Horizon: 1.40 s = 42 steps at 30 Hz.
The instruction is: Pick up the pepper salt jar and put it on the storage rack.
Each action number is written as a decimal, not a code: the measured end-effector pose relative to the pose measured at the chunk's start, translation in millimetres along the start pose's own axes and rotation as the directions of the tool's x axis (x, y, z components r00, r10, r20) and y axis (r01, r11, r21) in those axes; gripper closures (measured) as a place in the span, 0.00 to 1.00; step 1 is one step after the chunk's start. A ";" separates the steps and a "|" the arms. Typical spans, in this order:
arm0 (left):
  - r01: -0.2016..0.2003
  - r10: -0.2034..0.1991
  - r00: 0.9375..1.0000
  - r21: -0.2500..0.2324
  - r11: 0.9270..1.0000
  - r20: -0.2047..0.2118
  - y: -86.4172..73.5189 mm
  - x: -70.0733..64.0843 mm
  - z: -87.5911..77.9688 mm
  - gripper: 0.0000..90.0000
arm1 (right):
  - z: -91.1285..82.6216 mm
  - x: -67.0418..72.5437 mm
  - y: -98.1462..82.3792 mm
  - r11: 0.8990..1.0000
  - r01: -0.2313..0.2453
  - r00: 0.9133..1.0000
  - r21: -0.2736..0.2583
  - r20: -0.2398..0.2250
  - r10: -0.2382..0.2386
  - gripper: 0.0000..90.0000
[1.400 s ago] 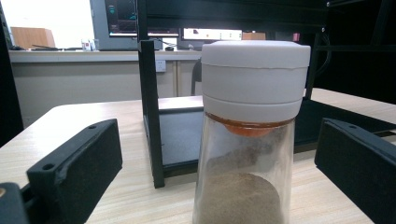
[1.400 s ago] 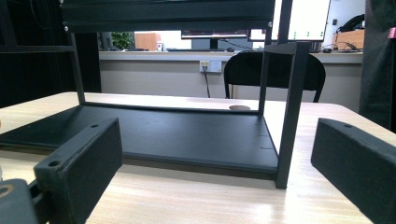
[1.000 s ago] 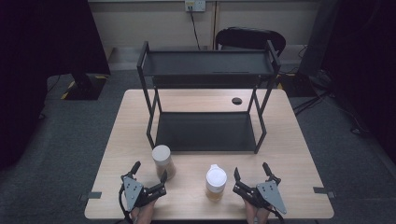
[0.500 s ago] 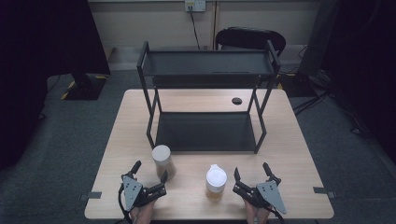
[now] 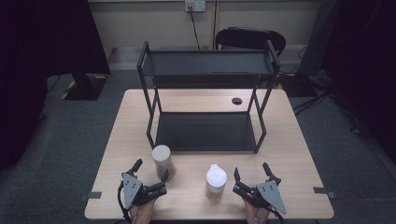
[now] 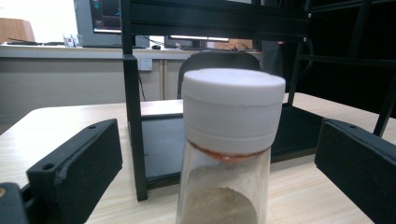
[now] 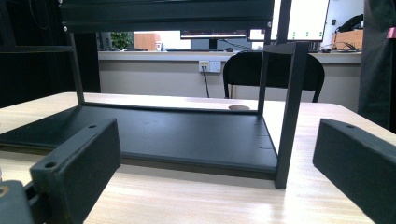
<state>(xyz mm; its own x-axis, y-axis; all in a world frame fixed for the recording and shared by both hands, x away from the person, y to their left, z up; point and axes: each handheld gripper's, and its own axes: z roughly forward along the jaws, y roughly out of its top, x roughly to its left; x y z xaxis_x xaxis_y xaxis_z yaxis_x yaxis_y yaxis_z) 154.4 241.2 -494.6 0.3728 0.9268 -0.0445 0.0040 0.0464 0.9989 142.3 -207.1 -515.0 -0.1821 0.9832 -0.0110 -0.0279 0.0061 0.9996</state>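
Note:
Two jars stand near the front of the wooden table (image 5: 289,140). The left jar (image 5: 162,160) has a pale flat lid and brown powder inside. In the left gripper view the same jar (image 6: 232,140) rises close in front, centred between the spread jaws and touching neither. My left gripper (image 5: 151,168) is open just behind this jar. The right jar (image 5: 215,182) has a white lid with a small tab. My right gripper (image 5: 251,169) is open to the right of it and holds nothing. In the right gripper view its jaws (image 7: 215,163) face the black rack's lower shelf (image 7: 154,135).
A black two-tier metal rack (image 5: 205,130) takes up the middle and back of the table, its front right post (image 7: 287,112) nearest my right gripper. A small dark round spot (image 5: 236,101) lies behind the rack. A black chair (image 5: 250,39) stands beyond the table.

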 end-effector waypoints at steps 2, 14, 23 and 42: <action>0.003 -0.003 1.000 0.010 1.000 0.010 5.0 0.6 2.3 0.00 | 0.0 -0.1 0.1 1.000 0.000 1.000 0.000 0.000 0.000 0.00; 0.004 -0.006 0.999 0.028 1.000 0.046 17.5 1.5 13.7 0.02 | 0.0 -0.5 0.0 1.000 0.000 1.000 0.000 -0.003 0.000 0.00; -0.012 0.010 0.998 0.046 0.999 0.057 29.2 0.5 25.7 0.07 | 0.0 -0.5 0.1 1.000 0.000 1.000 0.000 -0.003 0.000 0.00; 0.010 -0.013 1.000 0.131 0.991 0.023 21.1 -1.2 39.4 0.22 | 0.0 0.1 0.1 1.000 0.000 1.000 0.000 0.000 0.000 0.00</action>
<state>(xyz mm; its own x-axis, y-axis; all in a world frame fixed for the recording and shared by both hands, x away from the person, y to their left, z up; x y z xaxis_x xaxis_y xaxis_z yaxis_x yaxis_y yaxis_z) 190.6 226.4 -473.0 0.3940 0.9173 -0.0572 0.1296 0.0062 0.9915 142.3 -206.9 -515.0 -0.1819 0.9833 -0.0108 -0.0275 0.0059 0.9996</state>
